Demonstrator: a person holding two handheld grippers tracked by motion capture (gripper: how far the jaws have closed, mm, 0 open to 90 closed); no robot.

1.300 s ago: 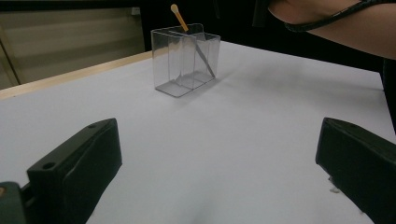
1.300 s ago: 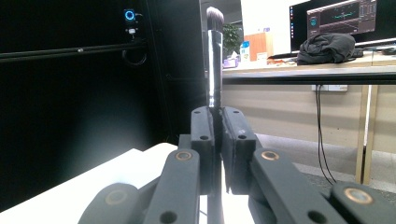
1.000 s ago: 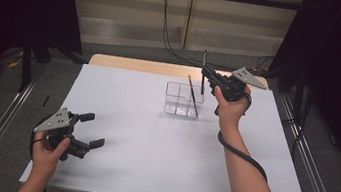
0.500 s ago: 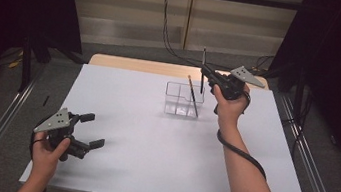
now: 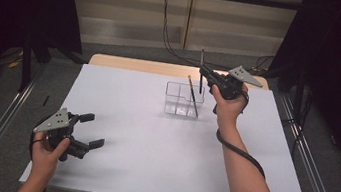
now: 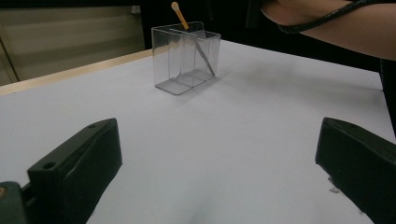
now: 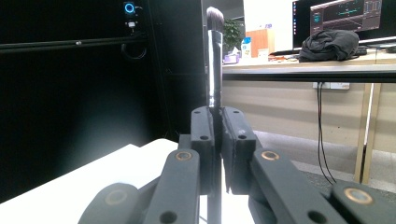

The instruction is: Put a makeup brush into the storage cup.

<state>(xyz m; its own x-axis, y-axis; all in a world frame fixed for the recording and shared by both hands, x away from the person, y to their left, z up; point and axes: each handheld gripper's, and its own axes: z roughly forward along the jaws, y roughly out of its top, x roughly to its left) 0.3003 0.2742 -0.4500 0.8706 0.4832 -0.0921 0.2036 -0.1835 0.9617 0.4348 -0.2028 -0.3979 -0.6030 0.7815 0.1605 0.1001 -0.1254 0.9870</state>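
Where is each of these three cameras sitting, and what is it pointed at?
High view: above the table, looking forward and down; forearms, both grippers.
Left gripper view: on the left gripper, low, facing the clear box; open jaws.
Right gripper view: on the right gripper, facing the room; jaws shut on an upright brush.
High and left gripper views share the box.

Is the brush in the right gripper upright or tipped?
Upright: the brush stands vertically between the right gripper's shut jaws, bristles up.

Bright glaring table [image 5: 161, 150], dark surroundings, soft focus.
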